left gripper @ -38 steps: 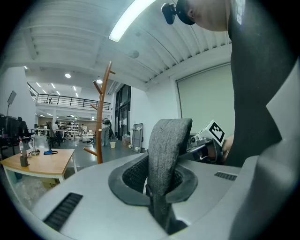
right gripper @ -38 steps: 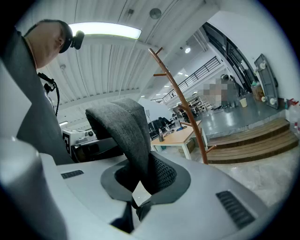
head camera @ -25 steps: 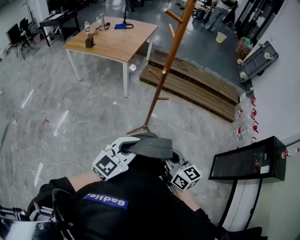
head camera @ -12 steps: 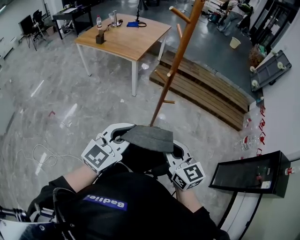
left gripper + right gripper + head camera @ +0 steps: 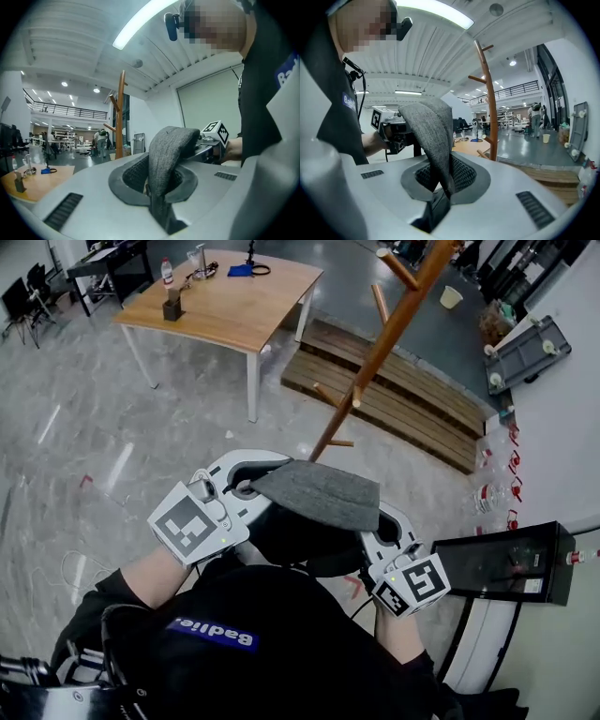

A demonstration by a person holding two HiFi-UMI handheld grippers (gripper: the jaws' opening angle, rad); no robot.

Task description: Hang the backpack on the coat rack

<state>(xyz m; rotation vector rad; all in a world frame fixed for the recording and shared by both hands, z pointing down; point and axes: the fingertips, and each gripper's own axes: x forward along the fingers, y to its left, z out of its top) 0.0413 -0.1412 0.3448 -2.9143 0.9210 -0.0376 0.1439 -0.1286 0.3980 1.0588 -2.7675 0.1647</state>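
A grey backpack strap [image 5: 319,493] spans between my two grippers, with the black backpack body [image 5: 298,542] hanging under it against the person's chest. My left gripper [image 5: 241,486] is shut on the strap's left end [image 5: 166,154]. Shut on the other end [image 5: 432,136] is my right gripper [image 5: 382,519]. Both are held up about level. The wooden coat rack [image 5: 375,362] stands just beyond them, its pegs bare; it also shows as the coat rack [image 5: 121,117] and the coat rack [image 5: 489,108] in the gripper views.
A wooden table [image 5: 225,310] with a bottle and small items stands at the back left. A wooden pallet [image 5: 403,399] lies behind the rack. A black cabinet [image 5: 497,563] sits against the white wall on the right. A cable [image 5: 75,568] lies on the floor at left.
Both grippers have risen with the strap still clamped, lifting the backpack higher and closer to the coat rack's pole.
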